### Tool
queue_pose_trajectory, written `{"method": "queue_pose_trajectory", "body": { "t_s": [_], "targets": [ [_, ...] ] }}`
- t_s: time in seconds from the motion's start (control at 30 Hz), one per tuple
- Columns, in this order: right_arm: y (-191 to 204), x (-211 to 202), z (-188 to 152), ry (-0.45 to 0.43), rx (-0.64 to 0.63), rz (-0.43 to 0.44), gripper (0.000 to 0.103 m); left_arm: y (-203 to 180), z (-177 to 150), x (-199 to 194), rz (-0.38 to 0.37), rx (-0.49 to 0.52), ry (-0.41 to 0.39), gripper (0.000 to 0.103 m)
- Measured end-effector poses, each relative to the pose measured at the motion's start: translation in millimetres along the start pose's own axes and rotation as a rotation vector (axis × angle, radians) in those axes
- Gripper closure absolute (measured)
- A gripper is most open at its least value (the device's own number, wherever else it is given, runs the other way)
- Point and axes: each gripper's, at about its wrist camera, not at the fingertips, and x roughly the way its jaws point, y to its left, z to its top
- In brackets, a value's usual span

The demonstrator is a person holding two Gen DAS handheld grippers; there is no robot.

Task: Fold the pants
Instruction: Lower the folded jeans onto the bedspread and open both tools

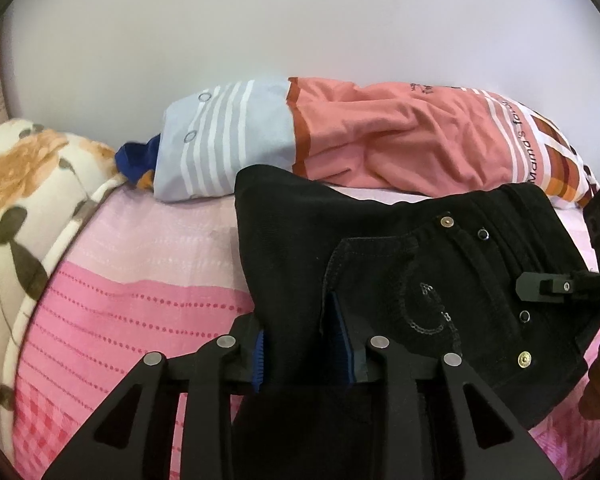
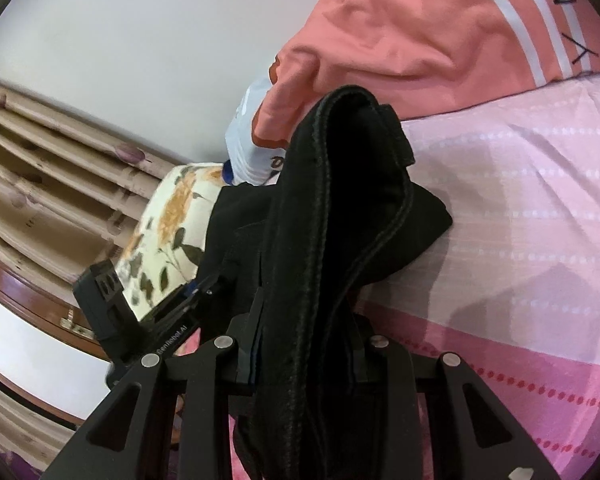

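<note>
Bed: pink dotted bed sheet (image 1: 140, 304) lies under everything, white wall behind.
Left gripper (image 1: 300, 344): nearest; its jaws are pinched narrow on a fold of the black corduroy pants (image 1: 400, 240).
Right gripper (image 2: 304, 356): jaws squeezed on a thick bunched edge of the pants, lifted off the sheet.
Pants: partly resting on the bed, near middle.
Risk: thick cloth may slip out and the fold will flop crooked.
Far: peach and blue striped cloth bundle (image 1: 360, 136) is just behind; the pants could drag onto it.

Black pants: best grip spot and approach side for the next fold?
Grip the thick seamed edge of the black pants, as each claw does now: left claw, right claw. Come in low from the near side; that edge faces the claws, with clothes piled behind.
</note>
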Motion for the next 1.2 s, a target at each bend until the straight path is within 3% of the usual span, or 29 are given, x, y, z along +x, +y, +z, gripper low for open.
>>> {"method": "queue_pose_trajectory", "body": {
  "t_s": [0.2,0.33,0.5,0.57,0.6,0.7,0.73,0.77,0.83,1.07,1.2],
  "targets": [
    [-1.7,8.4,-2.9,-0.002,-0.027,-0.058,0.073,13.3,-9.4,12.5,0.019,-0.067,0.016,0.052],
    [-3.4,12.1,-5.5,-0.008,-0.041,-0.116,0.066,20.9,-13.1,16.3,0.019,-0.111,0.024,0.044],
    [-0.9,10.6,-8.0,-0.034,-0.056,-0.189,0.057,23.7,-15.0,16.5,0.091,-0.131,0.033,0.021],
    [10.4,7.9,-11.5,-0.076,-0.102,-0.276,0.039,26.9,-16.3,14.5,0.105,-0.146,0.027,0.019],
    [17.9,1.7,-14.9,-0.130,-0.126,-0.349,0.035,28.0,-16.4,14.0,0.111,-0.150,0.027,0.017],
    [51.7,-26.0,-31.3,-0.318,-0.225,-0.459,0.033,28.3,-17.2,7.6,0.161,-0.150,0.009,0.015],
    [62.3,-30.9,-36.9,-0.353,-0.258,-0.484,0.026,28.1,-18.1,3.9,0.181,-0.149,-0.006,0.015],
    [78.2,-34.8,-46.8,-0.397,-0.306,-0.516,0.012,28.4,-19.3,0.2,0.203,-0.150,-0.017,0.014],
    [99.2,-36.2,-62.8,-0.452,-0.368,-0.556,0.003,30.5,-20.6,-4.7,0.243,-0.164,-0.015,0.012],
    [124.3,-8.3,-79.9,-0.398,-0.449,-0.566,0.003,36.1,-24.0,-18.3,0.267,-0.195,-0.017,0.012],
    [120.6,4.1,-82.2,-0.367,-0.416,-0.560,0.003,36.9,-27.0,-24.1,0.292,-0.200,-0.032,0.010]
  ]
}}
